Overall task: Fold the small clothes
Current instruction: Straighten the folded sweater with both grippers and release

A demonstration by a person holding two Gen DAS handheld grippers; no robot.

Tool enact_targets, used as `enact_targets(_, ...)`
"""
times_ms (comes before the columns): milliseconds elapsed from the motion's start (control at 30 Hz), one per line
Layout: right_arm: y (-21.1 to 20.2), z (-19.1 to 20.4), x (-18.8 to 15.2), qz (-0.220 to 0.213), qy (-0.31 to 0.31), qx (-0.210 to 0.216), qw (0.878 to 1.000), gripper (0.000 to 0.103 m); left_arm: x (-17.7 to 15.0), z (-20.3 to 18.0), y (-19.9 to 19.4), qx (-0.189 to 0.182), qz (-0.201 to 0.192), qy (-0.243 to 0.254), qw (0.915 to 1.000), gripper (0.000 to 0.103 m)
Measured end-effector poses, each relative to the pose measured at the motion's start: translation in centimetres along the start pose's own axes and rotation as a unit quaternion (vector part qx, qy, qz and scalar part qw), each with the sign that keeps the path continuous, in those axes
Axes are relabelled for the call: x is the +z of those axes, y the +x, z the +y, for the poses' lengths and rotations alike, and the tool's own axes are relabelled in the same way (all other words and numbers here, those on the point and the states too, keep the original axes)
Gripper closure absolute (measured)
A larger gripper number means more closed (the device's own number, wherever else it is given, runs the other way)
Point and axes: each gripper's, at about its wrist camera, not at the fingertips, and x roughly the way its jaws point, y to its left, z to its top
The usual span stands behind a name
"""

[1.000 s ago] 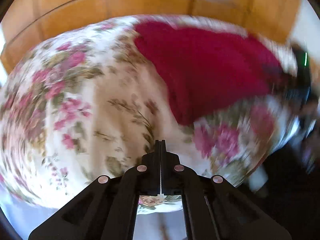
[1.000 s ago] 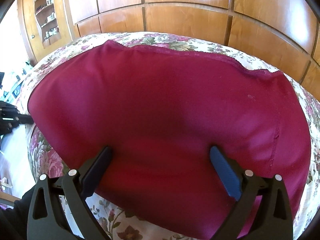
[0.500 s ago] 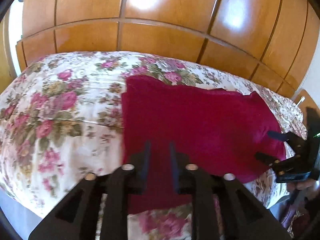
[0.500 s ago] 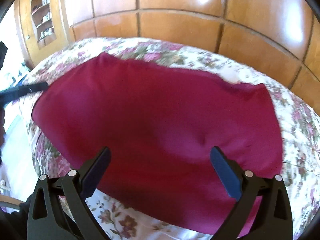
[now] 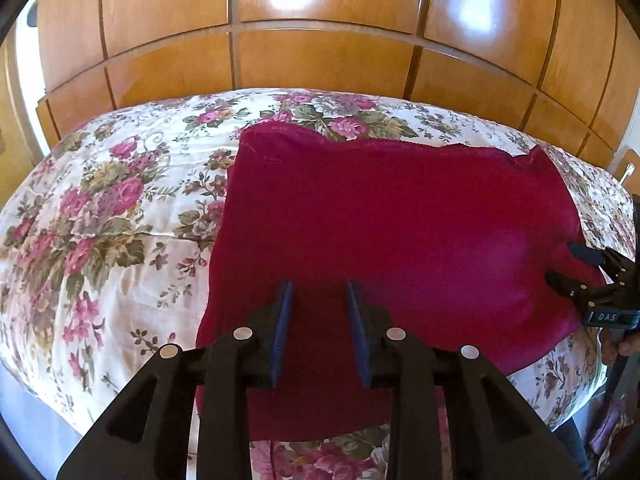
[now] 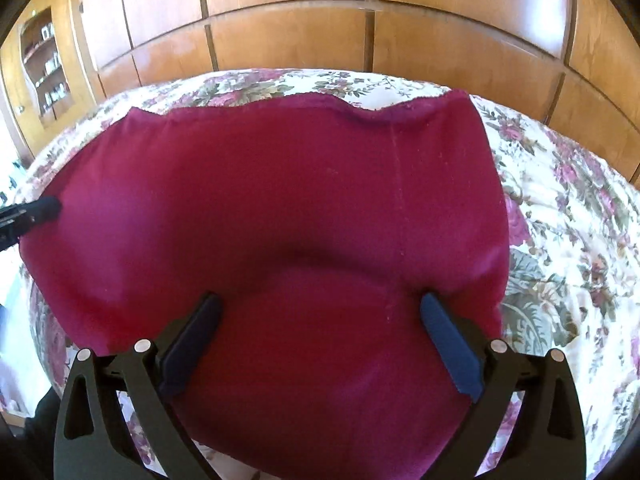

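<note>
A dark red garment point(image 5: 384, 232) lies flat on the floral bedspread point(image 5: 112, 216), long axis left to right, directly below both spread, empty tongs: left tongs point(image 5: 319, 300) near its left edge, right tongs point(image 6: 320, 312) over its right half.

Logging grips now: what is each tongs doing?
Left tongs: open, holding nothing, above the dark red cloth.
Right tongs: wide open, holding nothing.
</note>
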Motion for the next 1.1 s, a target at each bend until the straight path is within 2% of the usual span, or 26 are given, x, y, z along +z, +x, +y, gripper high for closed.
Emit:
enact_targets(200,-0.6,0.3,1.1,0.013,0.011,0.002,1.000,0.003,0.2,0.1,-0.5,0.004,-0.004,-0.017,0.9998,0.076)
enact_targets(300,-2.3,-0.5,2.1,-0.008,0.029,0.007,1.000,0.004,0.3,0.3,-1.0,0.008,-0.010,-0.025,0.9996,0.076)
enact_targets(333,-2.9,-1.0,2.3,-0.016,0.038,0.006,0.999,0.004,0.3,0.4,-1.1,0.008,-0.011,-0.027,0.9995,0.075)
enact_targets(367,-3.2,-1.6,2.6,-0.023,0.049,0.005,0.999,0.004,0.4,0.5,-1.2,0.008,-0.012,-0.032,0.9994,0.069)
enact_targets(400,-3.5,-2.4,2.8,-0.026,0.063,0.007,0.998,0.004,0.3,0.7,-1.3,0.006,-0.014,-0.037,0.9992,0.057)
enact_targets(467,-3.3,-4.3,2.8,-0.023,0.099,0.008,0.995,0.004,0.3,0.8,-1.7,0.010,-0.022,-0.043,0.9988,0.055)
enact_targets(667,-0.4,-9.0,0.5,0.024,0.218,0.074,0.973,0.004,0.1,1.1,-2.1,0.011,-0.025,-0.052,0.9983,0.055)
enact_targets(733,-0.7,-9.1,0.1,0.015,0.223,0.087,0.971,0.004,0.1,1.2,-2.2,0.011,-0.026,-0.055,0.9981,0.055)
enact_targets(833,-1.1,-8.3,-0.2,0.024,0.212,0.116,0.970,0.005,0.1,1.3,-2.3,0.012,-0.027,-0.056,0.9980,0.055)
enact_targets(900,-1.3,-7.7,-0.3,0.031,0.199,0.118,0.972,0.011,0.1,1.3,-2.3,0.012,-0.029,-0.057,0.9979,0.055)
enact_targets(933,-1.2,-7.7,-0.6,0.039,0.202,0.136,0.969,0.019,0.0,1.3,-2.3,0.012,-0.029,-0.059,0.9978,0.055)
enact_targets(967,-1.0,-7.6,-0.8,0.048,0.209,0.148,0.965,0.034,0.1,1.4,-2.3,0.010,-0.028,-0.061,0.9977,0.055)
enact_targets(1100,-1.0,-7.3,-1.1,0.050,0.214,0.146,0.965,0.044,0.1,1.4,-2.4,-0.003,-0.024,-0.066,0.9975,0.056)
